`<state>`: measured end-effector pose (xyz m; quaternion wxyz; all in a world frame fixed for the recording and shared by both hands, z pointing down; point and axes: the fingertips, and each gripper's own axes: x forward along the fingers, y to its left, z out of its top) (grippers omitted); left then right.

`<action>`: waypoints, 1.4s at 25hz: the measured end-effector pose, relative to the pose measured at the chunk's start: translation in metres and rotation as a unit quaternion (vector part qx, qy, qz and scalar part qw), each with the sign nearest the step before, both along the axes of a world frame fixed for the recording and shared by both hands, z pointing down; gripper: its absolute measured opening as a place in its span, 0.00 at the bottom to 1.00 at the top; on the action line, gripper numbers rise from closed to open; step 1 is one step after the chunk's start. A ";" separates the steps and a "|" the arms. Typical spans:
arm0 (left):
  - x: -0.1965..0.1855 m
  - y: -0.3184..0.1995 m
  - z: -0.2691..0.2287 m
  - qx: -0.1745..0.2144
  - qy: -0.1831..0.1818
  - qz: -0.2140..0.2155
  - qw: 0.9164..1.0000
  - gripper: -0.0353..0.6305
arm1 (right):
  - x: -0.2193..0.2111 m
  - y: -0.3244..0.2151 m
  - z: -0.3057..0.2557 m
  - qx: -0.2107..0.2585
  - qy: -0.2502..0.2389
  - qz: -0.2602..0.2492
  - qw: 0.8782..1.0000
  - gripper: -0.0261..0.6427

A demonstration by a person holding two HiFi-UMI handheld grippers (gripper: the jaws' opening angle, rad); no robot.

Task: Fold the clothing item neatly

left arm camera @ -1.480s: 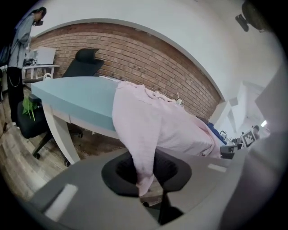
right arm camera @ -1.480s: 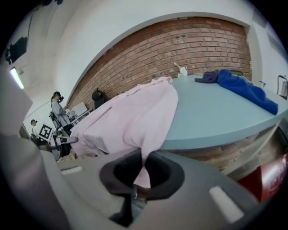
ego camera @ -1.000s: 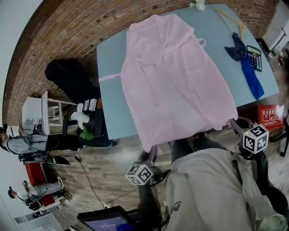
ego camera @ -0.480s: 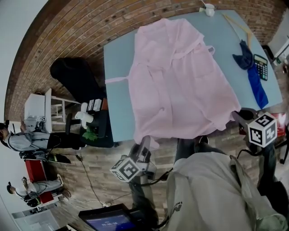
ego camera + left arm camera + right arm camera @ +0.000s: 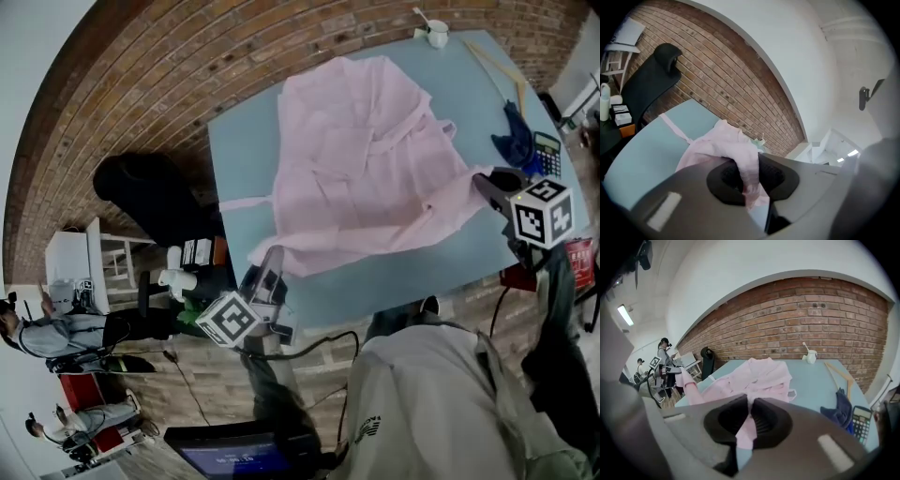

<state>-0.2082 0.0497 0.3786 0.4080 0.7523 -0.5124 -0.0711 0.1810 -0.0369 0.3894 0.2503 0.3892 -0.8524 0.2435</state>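
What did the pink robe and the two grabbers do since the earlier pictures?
The left gripper and right gripper, still shut on the pink robe's bottom hem, lifted it from the table's near edge and carried it toward the collar, starting a fold. The blue cloth, calculator and cup stayed put.
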 end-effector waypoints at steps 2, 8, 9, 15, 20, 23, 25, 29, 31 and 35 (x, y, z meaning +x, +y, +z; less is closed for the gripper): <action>-0.007 -0.036 0.005 -0.002 0.008 0.014 1.000 0.14 | -0.006 -0.030 0.004 0.003 0.010 0.002 1.000 0.07; -0.034 -0.127 0.050 -0.038 -0.037 0.040 0.998 0.14 | -0.019 -0.117 0.037 0.015 0.061 0.002 0.998 0.07; -0.038 -0.137 0.059 -0.045 -0.041 0.042 0.997 0.14 | -0.022 -0.128 0.044 0.016 0.059 0.002 0.998 0.07; -0.062 -0.145 0.141 -0.141 -0.154 0.055 0.976 0.69 | -0.030 -0.154 0.097 0.003 0.061 0.022 0.998 0.31; -0.103 -0.108 0.170 -0.178 -0.167 -0.039 0.969 0.79 | 0.017 -0.128 0.120 -0.015 0.026 0.133 0.991 0.33; -0.114 -0.054 0.185 -0.212 -0.146 -0.080 0.963 0.79 | 0.063 -0.078 0.124 -0.019 0.027 0.220 0.975 0.33; -0.102 -0.014 0.198 -0.241 -0.120 -0.076 0.960 0.79 | 0.085 -0.041 0.133 -0.040 0.005 0.280 0.959 0.33; -0.061 0.026 0.218 -0.272 -0.086 -0.050 0.957 0.79 | 0.069 0.004 0.177 -0.128 -0.085 0.327 0.933 0.34; -0.055 0.022 0.222 -0.271 -0.085 -0.074 0.956 0.79 | 0.053 0.004 0.199 -0.150 -0.094 0.329 0.928 0.38; -0.050 0.019 0.223 -0.257 -0.087 -0.110 0.956 0.77 | 0.026 -0.009 0.216 -0.160 -0.093 0.324 0.928 0.39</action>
